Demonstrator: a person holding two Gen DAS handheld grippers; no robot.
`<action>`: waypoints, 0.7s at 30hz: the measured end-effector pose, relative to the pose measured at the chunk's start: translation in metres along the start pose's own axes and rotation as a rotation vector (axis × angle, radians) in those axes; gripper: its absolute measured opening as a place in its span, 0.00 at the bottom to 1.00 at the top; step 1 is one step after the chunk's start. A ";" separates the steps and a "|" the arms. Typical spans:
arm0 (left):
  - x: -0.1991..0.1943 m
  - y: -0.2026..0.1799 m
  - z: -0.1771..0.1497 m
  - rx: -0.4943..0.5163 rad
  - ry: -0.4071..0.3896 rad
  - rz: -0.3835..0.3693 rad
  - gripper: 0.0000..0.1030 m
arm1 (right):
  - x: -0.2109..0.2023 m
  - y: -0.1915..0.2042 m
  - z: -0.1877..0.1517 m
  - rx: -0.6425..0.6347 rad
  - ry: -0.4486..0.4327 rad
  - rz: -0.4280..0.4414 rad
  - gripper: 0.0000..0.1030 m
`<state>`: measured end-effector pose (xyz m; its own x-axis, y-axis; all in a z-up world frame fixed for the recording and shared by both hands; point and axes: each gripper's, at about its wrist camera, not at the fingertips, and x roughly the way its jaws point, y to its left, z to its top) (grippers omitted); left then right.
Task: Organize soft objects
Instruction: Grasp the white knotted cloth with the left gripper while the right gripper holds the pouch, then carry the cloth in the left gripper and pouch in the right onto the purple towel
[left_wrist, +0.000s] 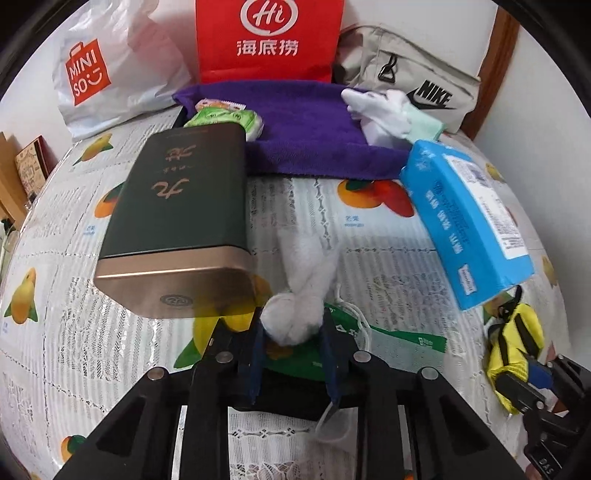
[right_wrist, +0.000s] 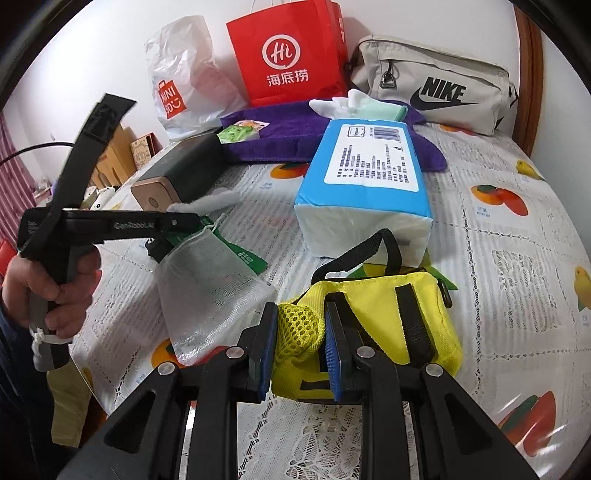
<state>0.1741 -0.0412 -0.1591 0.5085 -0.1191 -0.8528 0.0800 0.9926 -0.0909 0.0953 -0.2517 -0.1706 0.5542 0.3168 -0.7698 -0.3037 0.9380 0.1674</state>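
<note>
Left wrist view: the left gripper (left_wrist: 291, 328) has its two blue-padded fingers pressed against the knotted ball of a white sock (left_wrist: 295, 314), pinching it just above a green sachet (left_wrist: 399, 341) on the fruit-print tablecloth (left_wrist: 332, 229). The sock's loose end trails away from the gripper toward the purple towel (left_wrist: 306, 136). Taking the towel as landmark: a dark green tin (left_wrist: 177, 229) with a gold base lies on its side just left of the towel's near edge, a green packet (left_wrist: 225, 120) rests on the towel's left end, a heap of white and mint cloths (left_wrist: 388, 114) sits on its right end, and a blue tissue pack (left_wrist: 469, 221) lies in front of that end.

Right wrist view: the right gripper (right_wrist: 301, 347) is clamped on the yellow mesh corner of a yellow pouch (right_wrist: 380, 325) with black straps, well in front of the towel and just behind the tissue pack as seen from it. A clear mesh drawstring bag (right_wrist: 207, 288) lies left of the pouch, under the left gripper, whose handle a hand (right_wrist: 48, 291) grasps. Behind the towel stand a red paper bag (right_wrist: 291, 55), a white plastic bag (right_wrist: 184, 74) and a beige sling bag (right_wrist: 436, 85).
</note>
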 end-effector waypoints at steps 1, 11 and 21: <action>-0.004 0.001 -0.001 -0.003 -0.008 -0.005 0.25 | -0.001 0.001 0.000 -0.001 -0.003 -0.003 0.24; -0.040 0.011 -0.013 -0.011 -0.063 -0.053 0.25 | -0.014 0.006 0.000 0.013 -0.026 -0.019 0.24; -0.064 0.029 -0.026 -0.049 -0.097 -0.032 0.25 | -0.040 0.020 0.009 -0.005 -0.081 0.004 0.23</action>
<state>0.1216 -0.0042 -0.1206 0.5868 -0.1496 -0.7958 0.0567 0.9880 -0.1440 0.0736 -0.2448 -0.1309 0.6135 0.3312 -0.7169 -0.3098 0.9360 0.1674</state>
